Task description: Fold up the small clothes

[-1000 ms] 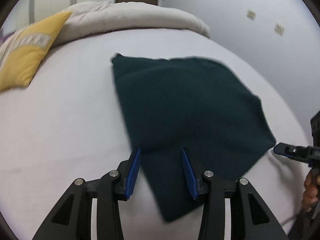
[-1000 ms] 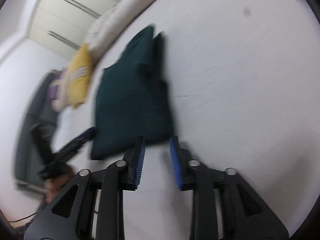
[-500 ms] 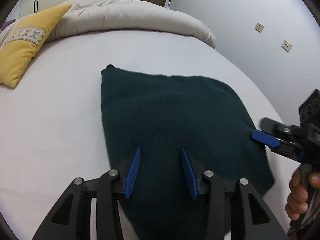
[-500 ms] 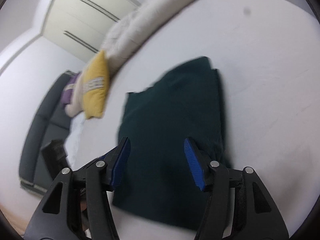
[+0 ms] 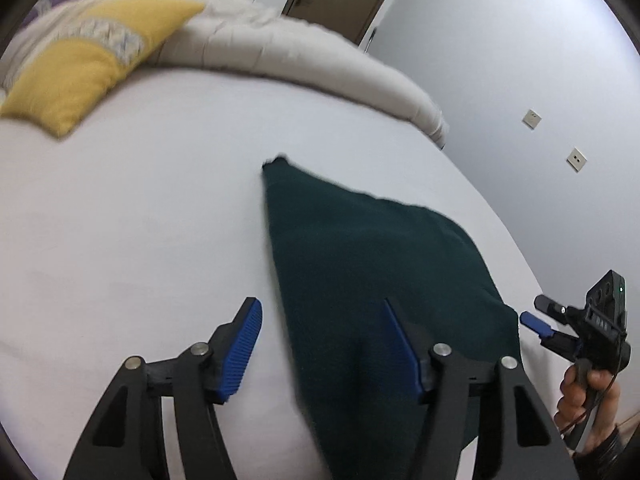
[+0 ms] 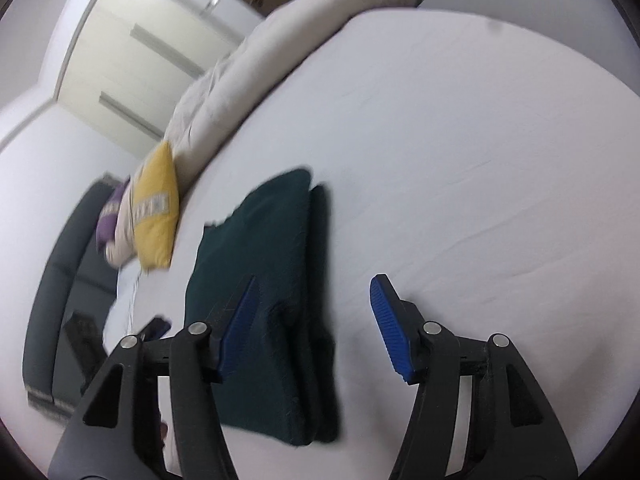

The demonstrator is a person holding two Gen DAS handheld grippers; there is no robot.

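A: Start with the biggest thing. What's underneath it all?

B: A bed (image 5: 120, 240) with a pale sheet, a rolled cream duvet (image 5: 288, 52) along its far edge, and a yellow cushion (image 5: 80, 76) leaning against that.

A: And the garment?

B: A dark green knit garment (image 5: 380, 280) lies flat on the sheet, near the side where the person stands. In the right wrist view it shows stacked layers along one edge (image 6: 320, 280), so I judge that at least one fold is already in.

A: So how much is left?

B: Hard to say for sure. It reads as a compact, roughly rectangular packet, so perhaps one more fold or just a tidy-up. Its type I can't tell.

A: The tongs?

B: The left gripper (image 5: 320, 344) is spread wide, its fingers straddling the garment's near left edge, gripping nothing. The right gripper (image 6: 312, 320) is also wide and empty, hovering over the layered edge. Seen from the left camera, the right one sits just beside the cloth's right corner
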